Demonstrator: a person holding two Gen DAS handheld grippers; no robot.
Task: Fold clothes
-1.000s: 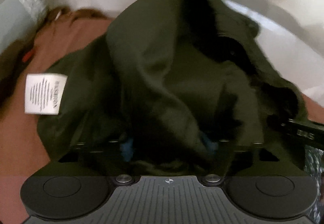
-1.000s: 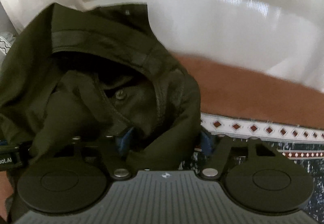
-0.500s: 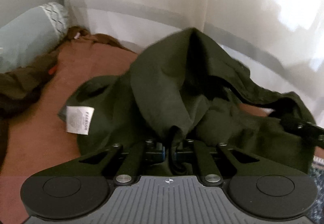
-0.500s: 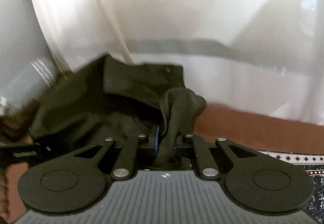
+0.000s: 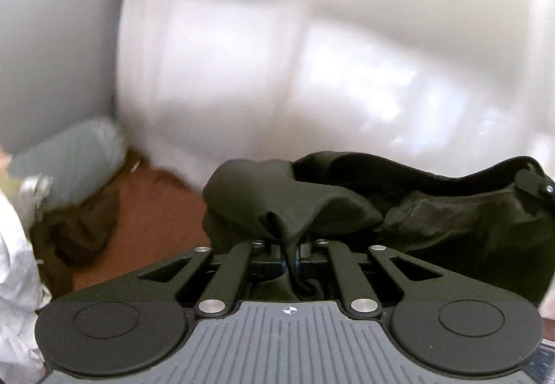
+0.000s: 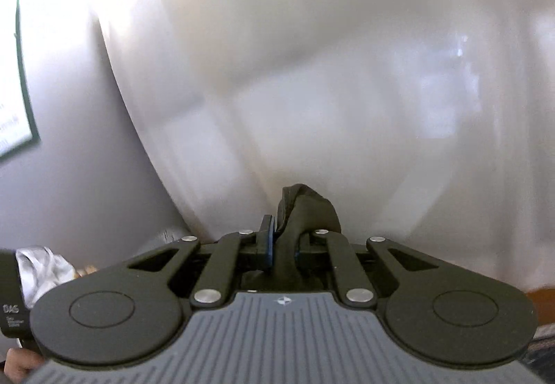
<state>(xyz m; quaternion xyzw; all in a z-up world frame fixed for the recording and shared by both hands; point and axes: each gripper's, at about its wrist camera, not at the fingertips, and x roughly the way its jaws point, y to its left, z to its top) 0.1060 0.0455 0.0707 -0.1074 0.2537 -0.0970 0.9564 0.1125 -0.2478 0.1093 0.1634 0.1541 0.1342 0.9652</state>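
A dark olive garment (image 5: 433, 210) hangs lifted between my two grippers. My left gripper (image 5: 290, 255) is shut on a bunched fold of it, with the cloth spreading out to the right. The right gripper's tip (image 5: 536, 184) shows at the far right of the left wrist view, holding the other end. In the right wrist view my right gripper (image 6: 284, 245) is shut on a small bunch of the same olive garment (image 6: 305, 207); the rest of it is hidden below.
A brown bed surface (image 5: 156, 210) lies below at the left, with a pale pillow (image 5: 69, 162), a dark brown garment (image 5: 76, 231) and a white cloth (image 5: 14, 262). White walls (image 6: 312, 71) fill the background. A framed sheet (image 6: 10, 71) hangs at the left.
Both grippers closed on the olive garment and lifted it up off the bed. The views tilted up toward the wall, and the garment's label dropped out of sight.
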